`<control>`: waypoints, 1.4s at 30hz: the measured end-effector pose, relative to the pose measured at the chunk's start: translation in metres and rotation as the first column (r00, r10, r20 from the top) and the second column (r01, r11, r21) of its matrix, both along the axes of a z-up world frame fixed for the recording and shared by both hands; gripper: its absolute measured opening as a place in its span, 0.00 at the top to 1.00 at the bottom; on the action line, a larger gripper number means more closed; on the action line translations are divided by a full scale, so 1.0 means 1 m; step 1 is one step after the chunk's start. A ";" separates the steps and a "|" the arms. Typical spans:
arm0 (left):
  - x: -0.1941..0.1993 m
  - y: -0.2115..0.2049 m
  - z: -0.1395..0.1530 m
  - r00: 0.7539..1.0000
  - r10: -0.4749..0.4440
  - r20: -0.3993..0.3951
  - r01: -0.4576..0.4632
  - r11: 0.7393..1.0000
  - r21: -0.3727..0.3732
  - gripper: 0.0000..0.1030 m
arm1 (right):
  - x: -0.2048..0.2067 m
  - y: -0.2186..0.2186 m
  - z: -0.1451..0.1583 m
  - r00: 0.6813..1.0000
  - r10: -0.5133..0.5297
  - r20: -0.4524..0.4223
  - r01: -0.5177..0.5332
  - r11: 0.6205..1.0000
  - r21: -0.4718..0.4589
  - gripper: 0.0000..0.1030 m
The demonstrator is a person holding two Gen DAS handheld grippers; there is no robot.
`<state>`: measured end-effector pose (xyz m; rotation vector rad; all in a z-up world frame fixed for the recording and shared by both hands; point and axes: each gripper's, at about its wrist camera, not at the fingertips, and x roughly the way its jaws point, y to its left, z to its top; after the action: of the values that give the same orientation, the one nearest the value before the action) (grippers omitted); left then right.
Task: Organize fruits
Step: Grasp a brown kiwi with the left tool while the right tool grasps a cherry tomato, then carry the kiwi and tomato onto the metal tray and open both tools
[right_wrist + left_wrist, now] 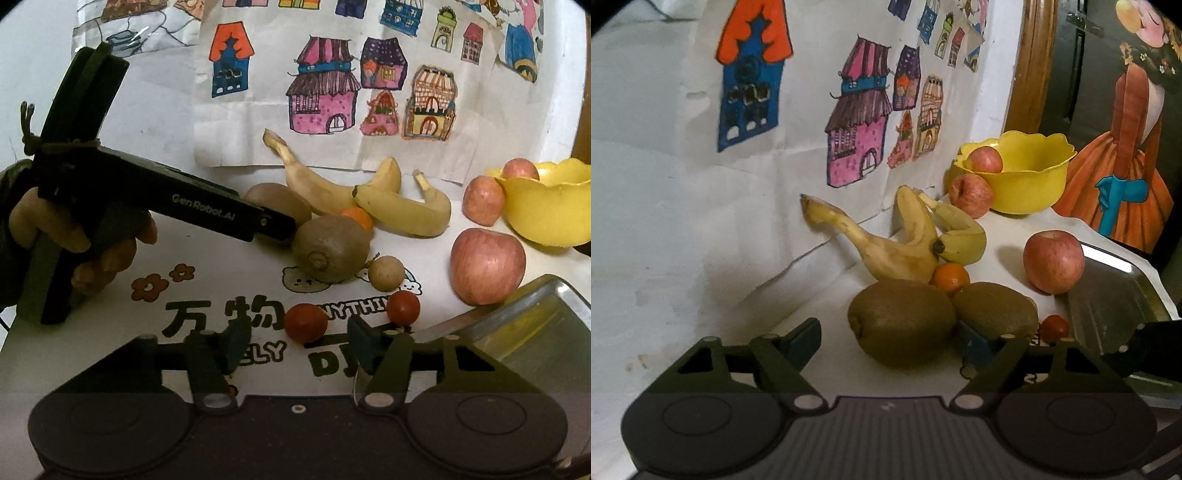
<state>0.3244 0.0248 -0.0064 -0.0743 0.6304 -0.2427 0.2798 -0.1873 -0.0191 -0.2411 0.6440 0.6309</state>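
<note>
Closest to my left camera, my left tongs (886,341) stand wide open, their two blue-padded fingers (803,341) flanking a brown kiwi (901,323) that rests on the white table (820,302); I cannot tell whether the pads touch its skin. Beside it on its right lies a second kiwi (995,308), and a small orange citrus (950,277) sits just behind the gap between them. Behind that, three bananas (905,243) lie in a loose cluster near the wall. From my right camera, my left hand (81,247) shows at the left edge, fingers wrapped round the black handle, the tool angled down and rightward so its tip reaches the kiwis. My right tongs (295,345) hang low over the printed table mat (221,280), also open, holding nothing, with a red cherry tomato (306,322) just ahead between the pads and a second tomato (403,307) nearby to the right. A small round tan fruit (386,272) sits next to the nearer kiwi. A red apple (487,266) stands further right, close to the corner of a metal tray (535,325). At the far right, a yellow scalloped bowl (546,210) holds one apple (520,170), and another apple (483,200) leans against its outer wall. Children's drawings of coloured houses (325,92) are pinned to the wall behind.
</note>
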 end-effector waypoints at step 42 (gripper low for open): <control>-0.065 -0.049 0.015 0.989 -0.150 -0.006 0.149 0.987 -0.060 0.34 | -0.036 -0.067 0.019 0.984 -0.172 0.049 0.169 0.984 0.060 0.74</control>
<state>0.2591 -0.0237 0.0090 -0.0858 0.6398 -0.4062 0.2439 -0.2545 -0.0005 -0.1483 0.5877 0.4749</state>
